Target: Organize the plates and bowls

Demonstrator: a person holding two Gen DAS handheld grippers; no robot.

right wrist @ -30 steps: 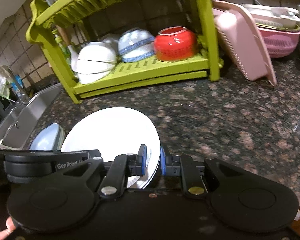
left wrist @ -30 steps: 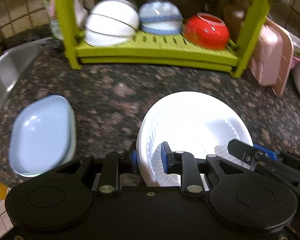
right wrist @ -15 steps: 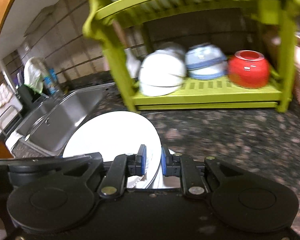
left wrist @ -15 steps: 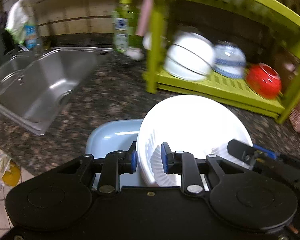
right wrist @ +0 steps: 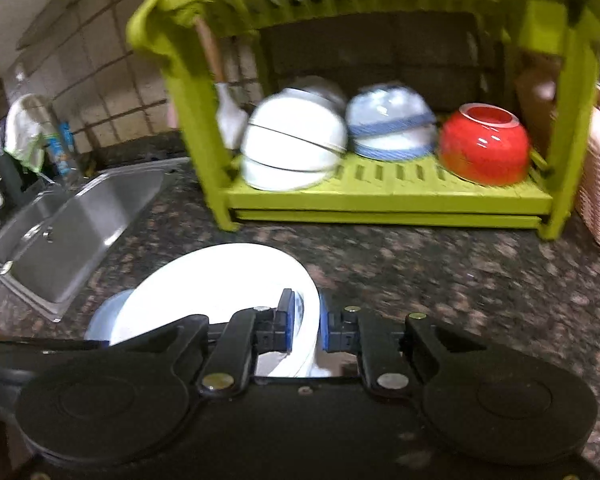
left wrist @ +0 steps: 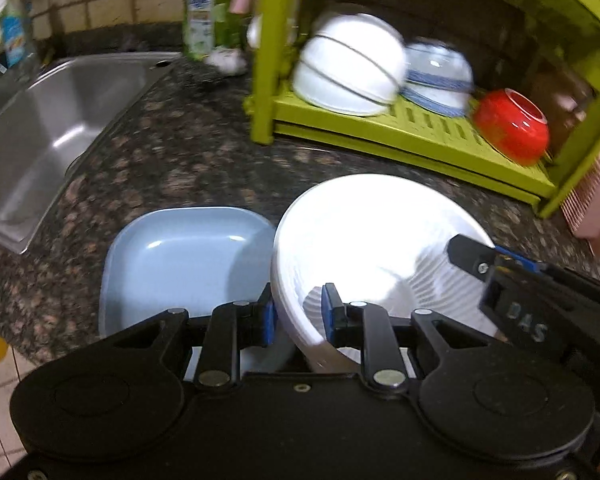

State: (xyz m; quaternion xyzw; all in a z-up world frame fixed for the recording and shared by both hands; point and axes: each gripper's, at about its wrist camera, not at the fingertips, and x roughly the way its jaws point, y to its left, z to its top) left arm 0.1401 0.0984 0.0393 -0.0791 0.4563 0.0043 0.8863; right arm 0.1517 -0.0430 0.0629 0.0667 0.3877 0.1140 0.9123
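Both grippers share one load: the white ribbed plate is held off the tabletop. The left gripper has its jaws clamped on the plate's near-left rim, and the right gripper has its jaws closed over the near-right rim. In the left wrist view the right gripper's black tip shows at the plate's right edge.

Just left of the white plate, and partly under it, a pale blue square plate lies flat on the tabletop; whether the two touch cannot be told. It seems to be the only dish left loose apart from the one in hand.

Farther back stands the green dish rack. Its lower shelf carries a stack of white bowls at the left, blue-banded bowls in the middle and a red bowl at the right, all tipped on their sides. These bowls look already sorted. The rack's upper tier has slots, and a few plates seem to stand there, though blur hides how many.

So the task looks well advanced: bowls are in place, one plate is in transit, and one waits. What probably remains is to settle the white plate, either into the upper slots or onto the blue plate, and then deal with the blue one. The sink at the far left is not involved.
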